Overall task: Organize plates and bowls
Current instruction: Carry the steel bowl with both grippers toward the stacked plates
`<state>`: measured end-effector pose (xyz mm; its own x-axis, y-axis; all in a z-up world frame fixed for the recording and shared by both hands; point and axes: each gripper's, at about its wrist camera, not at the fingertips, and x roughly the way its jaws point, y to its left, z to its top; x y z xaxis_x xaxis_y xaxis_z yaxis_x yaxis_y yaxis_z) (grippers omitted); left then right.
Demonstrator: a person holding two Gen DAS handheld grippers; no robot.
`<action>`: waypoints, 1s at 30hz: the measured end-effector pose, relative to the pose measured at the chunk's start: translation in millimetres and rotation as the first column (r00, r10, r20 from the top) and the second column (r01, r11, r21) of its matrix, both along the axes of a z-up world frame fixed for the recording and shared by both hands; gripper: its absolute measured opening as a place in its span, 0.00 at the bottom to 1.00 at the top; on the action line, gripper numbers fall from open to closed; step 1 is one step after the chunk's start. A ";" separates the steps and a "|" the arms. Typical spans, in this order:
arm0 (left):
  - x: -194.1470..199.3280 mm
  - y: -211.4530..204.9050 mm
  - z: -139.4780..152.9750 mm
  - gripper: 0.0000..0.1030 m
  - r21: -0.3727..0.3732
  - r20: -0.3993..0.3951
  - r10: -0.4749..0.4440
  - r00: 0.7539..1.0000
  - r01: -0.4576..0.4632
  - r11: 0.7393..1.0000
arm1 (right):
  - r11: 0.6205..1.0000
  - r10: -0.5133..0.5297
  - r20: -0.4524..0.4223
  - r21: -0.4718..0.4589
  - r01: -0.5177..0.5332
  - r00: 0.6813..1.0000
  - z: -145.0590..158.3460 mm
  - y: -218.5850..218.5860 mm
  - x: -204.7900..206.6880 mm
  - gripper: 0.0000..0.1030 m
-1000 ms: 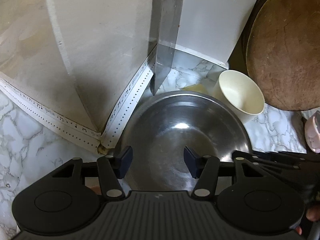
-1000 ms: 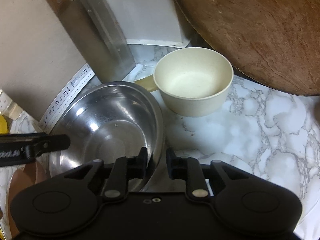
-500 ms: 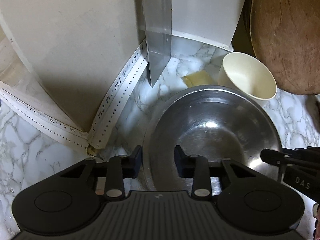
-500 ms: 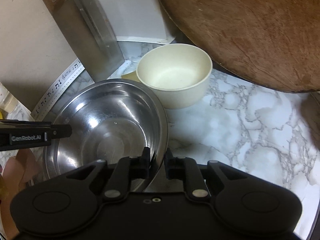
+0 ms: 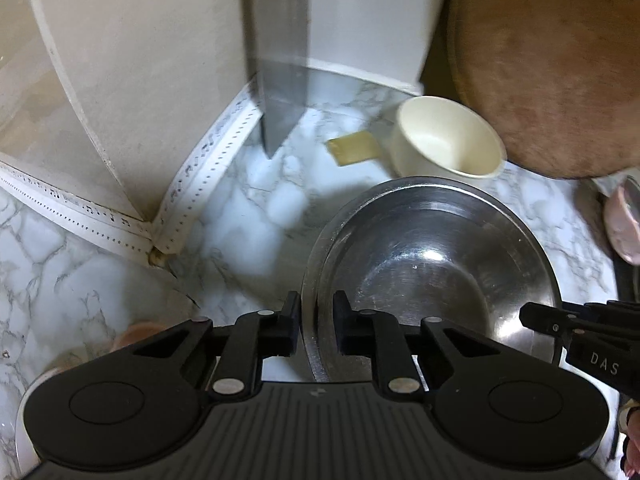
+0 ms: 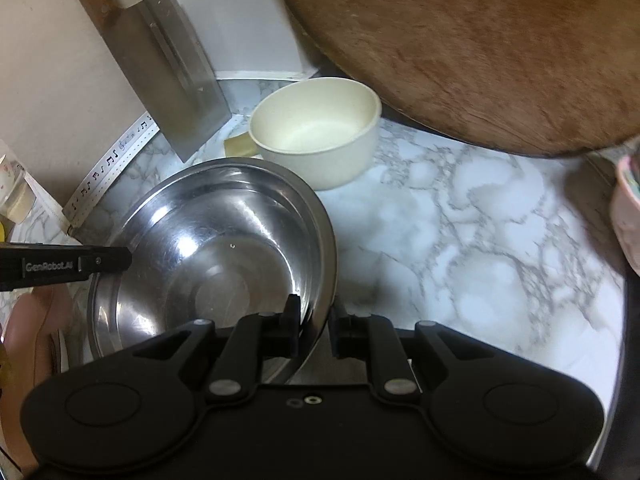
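A wide steel bowl (image 5: pixel 432 264) (image 6: pixel 208 248) rests on the marble counter (image 5: pixel 240 208), held at two sides. My left gripper (image 5: pixel 316 320) straddles the bowl's left rim, one finger outside and one inside; its jaws are closing and the pads look pressed against the rim. My right gripper (image 6: pixel 316 320) is shut on the opposite rim, and one of its fingers (image 5: pixel 560 320) shows at the right edge of the left wrist view. A cream bowl with a handle (image 5: pixel 448 140) (image 6: pixel 316 128) stands just behind the steel bowl, apart from it.
A cleaver (image 5: pixel 280 80) (image 6: pixel 176 76) leans blade-down against the back wall. A large round wooden board (image 5: pixel 552 60) (image 6: pixel 480 40) stands at the back right. A pink dish (image 5: pixel 624 220) sits at the far right. Bare marble (image 6: pixel 480 240) lies right of the bowls.
My left gripper has shifted from over the bowl's middle to its left rim and narrowed its jaws around it. The steel bowl has slid away from the wall corner and cleaver, the right gripper still gripping it.
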<state>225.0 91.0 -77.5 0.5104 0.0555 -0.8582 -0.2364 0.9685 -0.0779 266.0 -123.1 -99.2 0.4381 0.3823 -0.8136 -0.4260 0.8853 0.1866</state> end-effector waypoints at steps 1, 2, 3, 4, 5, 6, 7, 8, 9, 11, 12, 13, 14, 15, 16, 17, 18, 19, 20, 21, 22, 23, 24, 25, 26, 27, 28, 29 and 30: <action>-5.0 -4.5 3.7 0.16 -0.005 0.010 -0.012 1.000 0.012 1.000 | 1.000 -0.004 0.005 0.003 0.004 1.000 2.6 -5.1 -4.3 0.15; -9.0 -7.8 6.6 0.16 -0.008 0.017 -0.020 1.000 0.020 1.000 | 1.000 -0.011 0.009 0.005 0.011 1.000 5.3 -10.1 -8.8 0.15; -13.0 -12.7 10.3 0.16 -0.012 0.024 -0.028 0.999 0.029 1.000 | 1.000 -0.017 0.010 0.006 0.017 1.000 7.8 -14.9 -12.9 0.15; -17.1 -18.3 14.0 0.16 -0.017 0.029 -0.039 0.999 0.039 0.999 | 1.000 -0.023 0.012 0.009 0.023 1.000 10.7 -20.3 -18.2 0.15; -19.9 -23.2 16.5 0.16 -0.020 0.032 -0.045 0.998 0.046 0.999 | 1.000 -0.030 0.013 0.009 0.030 0.999 13.1 -24.7 -23.1 0.15; -23.0 -28.3 19.2 0.16 -0.021 0.034 -0.051 0.998 0.052 0.998 | 0.999 -0.038 0.013 0.009 0.038 0.999 15.1 -28.8 -27.4 0.15; -25.8 -33.7 21.8 0.16 -0.023 0.036 -0.061 0.997 0.062 0.998 | 0.999 -0.045 0.014 0.009 0.045 0.999 17.3 -33.5 -32.6 0.15; -28.6 -38.7 23.8 0.16 -0.024 0.040 -0.074 0.996 0.075 0.997 | 0.998 -0.055 0.016 0.009 0.055 0.998 19.1 -38.3 -38.3 0.15; -32.2 -43.7 25.2 0.16 -0.028 0.042 -0.084 0.996 0.085 0.996 | 0.998 -0.064 0.019 0.006 0.064 0.998 20.4 -42.3 -43.5 0.15; -40.3 -52.6 27.1 0.16 -0.038 0.043 -0.100 0.994 0.102 0.994 | 0.996 -0.085 0.009 0.010 0.085 0.996 20.7 -52.2 -53.8 0.15; -43.8 -56.6 27.6 0.16 -0.041 0.043 -0.109 0.993 0.111 0.993 | 0.995 -0.095 0.001 0.015 0.095 0.995 20.5 -57.5 -58.8 0.15; -47.9 -59.4 27.1 0.16 -0.048 0.043 -0.117 0.992 0.119 0.992 | 0.995 -0.100 -0.004 0.016 0.100 0.995 19.9 -62.2 -64.6 0.15; -52.5 -62.1 26.1 0.16 -0.054 0.040 -0.125 0.991 0.127 0.990 | 0.994 -0.106 -0.007 0.016 0.107 0.994 19.1 -66.7 -70.8 0.15; -57.6 -64.3 25.2 0.16 -0.057 0.037 -0.131 0.991 0.133 0.989 | 0.993 -0.115 -0.009 0.015 0.116 0.993 18.5 -69.3 -76.0 0.15; -62.1 -66.5 23.5 0.16 -0.059 0.033 -0.138 0.990 0.140 0.988 | 0.992 -0.123 -0.009 0.012 0.123 0.992 17.6 -73.0 -82.0 0.15; -66.1 -68.5 21.5 0.16 -0.062 0.026 -0.145 0.989 0.146 0.987 | 0.992 -0.129 -0.009 0.011 0.129 0.992 16.8 -75.7 -87.4 0.15; -69.6 -69.6 19.1 0.16 -0.065 0.022 -0.150 0.988 0.151 0.986 | 0.991 -0.135 -0.013 0.010 0.135 0.991 15.4 -77.6 -91.9 0.15; -73.7 -70.5 17.0 0.16 -0.070 0.019 -0.155 0.988 0.156 0.985 | 0.990 -0.140 -0.018 0.006 0.140 0.990 13.2 -79.9 -97.3 0.15; -77.6 -71.2 15.2 0.16 -0.075 0.015 -0.159 0.987 0.160 0.984 | 0.990 -0.143 -0.020 0.003 0.143 0.989 11.4 -81.3 -101.6 0.15; -81.4 -71.9 13.0 0.16 -0.078 0.011 -0.163 0.987 0.163 0.984 | 0.989 -0.146 -0.022 0.000 0.146 0.989 10.0 -82.8 -105.6 0.15; -85.2 -73.1 11.1 0.16 -0.078 0.006 -0.169 0.986 0.169 0.983 | 0.989 -0.150 -0.026 -0.002 0.150 0.988 8.5 -84.4 -110.5 0.15; -89.0 -73.7 9.7 0.16 -0.079 0.005 -0.172 0.985 0.171 0.982 | 0.988 -0.152 -0.030 -0.005 0.152 0.988 6.9 -85.5 -114.9 0.15; -93.0 -75.3 8.6 0.16 -0.080 0.003 -0.175 0.985 0.175 0.981 | 0.988 -0.154 -0.032 -0.006 0.154 0.988 5.7 -86.6 -118.5 0.15; -95.9 -77.0 7.1 0.16 -0.077 0.000 -0.183 0.983 0.182 0.980 | 0.987 -0.158 -0.033 -0.007 0.158 0.987 4.7 -88.1 -122.7 0.15; -98.4 -77.8 6.1 0.16 -0.076 0.000 -0.187 0.982 0.187 0.979 | 0.987 -0.161 -0.034 -0.010 0.161 0.986 3.7 -88.8 -125.4 0.15; -100.4 -78.1 4.9 0.16 -0.079 -0.002 -0.189 0.982 0.188 0.979 | 0.986 -0.164 -0.035 -0.013 0.164 0.986 2.6 -89.4 -127.8 0.15; -102.2 -78.2 3.5 0.16 -0.083 -0.006 -0.190 0.982 0.189 0.978 | 0.986 -0.169 -0.038 -0.015 0.168 0.985 1.5 -89.7 -129.9 0.15; -103.5 -78.1 2.5 0.16 -0.086 -0.009 -0.191 0.981 0.190 0.978 | 0.985 -0.173 -0.040 -0.016 0.172 0.984 0.3 -90.5 -131.4 0.15; -104.7 -78.3 1.6 0.16 -0.086 -0.010 -0.192 0.981 0.190 0.978 | 0.984 -0.176 -0.042 -0.018 0.175 0.984 -0.5 -90.6 -132.8 0.15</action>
<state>120.3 12.7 -75.9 0.4887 -0.1144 -0.8649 -0.0498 0.9861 -0.1585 133.2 -213.8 -99.8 0.4619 0.2907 -0.8379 -0.2557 0.9483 0.1880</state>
